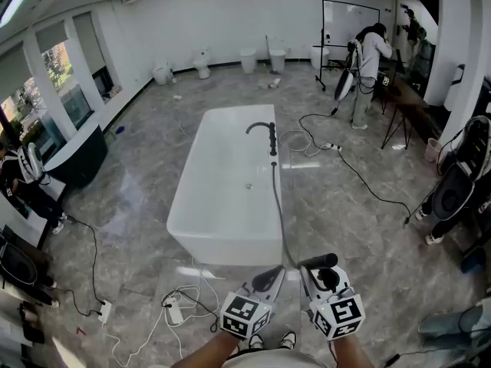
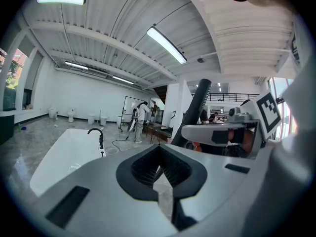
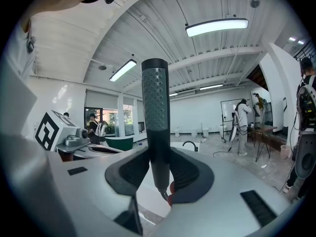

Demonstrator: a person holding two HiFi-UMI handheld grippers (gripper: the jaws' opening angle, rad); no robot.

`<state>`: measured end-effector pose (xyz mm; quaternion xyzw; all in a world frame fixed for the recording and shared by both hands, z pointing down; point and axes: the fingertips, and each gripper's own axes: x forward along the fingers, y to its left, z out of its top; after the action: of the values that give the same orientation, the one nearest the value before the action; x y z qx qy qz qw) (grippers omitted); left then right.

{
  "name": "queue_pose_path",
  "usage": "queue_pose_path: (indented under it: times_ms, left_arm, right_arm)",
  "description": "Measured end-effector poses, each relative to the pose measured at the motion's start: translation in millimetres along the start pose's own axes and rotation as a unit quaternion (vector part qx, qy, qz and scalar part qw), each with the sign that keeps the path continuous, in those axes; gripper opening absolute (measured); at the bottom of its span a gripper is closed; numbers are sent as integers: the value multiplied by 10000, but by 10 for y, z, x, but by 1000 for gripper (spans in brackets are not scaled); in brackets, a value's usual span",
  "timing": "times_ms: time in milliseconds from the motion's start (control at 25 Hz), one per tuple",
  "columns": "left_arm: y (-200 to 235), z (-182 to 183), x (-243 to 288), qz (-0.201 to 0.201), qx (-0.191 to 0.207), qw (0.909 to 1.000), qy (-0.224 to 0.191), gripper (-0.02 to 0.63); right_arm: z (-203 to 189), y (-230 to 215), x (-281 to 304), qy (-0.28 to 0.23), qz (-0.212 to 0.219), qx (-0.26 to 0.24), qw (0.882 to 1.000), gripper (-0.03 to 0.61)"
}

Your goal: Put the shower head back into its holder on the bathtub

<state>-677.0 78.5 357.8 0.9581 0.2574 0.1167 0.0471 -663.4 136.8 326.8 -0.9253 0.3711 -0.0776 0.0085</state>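
Bright, even light from ceiling strip lamps (image 3: 216,27) and left windows (image 1: 57,69). The glossy floor (image 1: 142,198) carries pale glare. Shadows are faint. Every view bows strongly toward dark corners.

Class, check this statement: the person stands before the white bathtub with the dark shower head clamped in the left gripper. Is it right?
Wrong gripper: the shower head is clamped in the right gripper, as the right gripper view shows. The rest holds.
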Motion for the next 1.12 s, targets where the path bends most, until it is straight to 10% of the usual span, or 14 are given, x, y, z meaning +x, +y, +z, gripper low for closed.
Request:
queue_pose_path:
  times_ms: [1120]
  left_arm:
    - [-396, -100, 519, 44, 124, 9999, 106, 5]
  right_arm:
    - [-54, -501, -201, -92, 190, -134, 9997, 126]
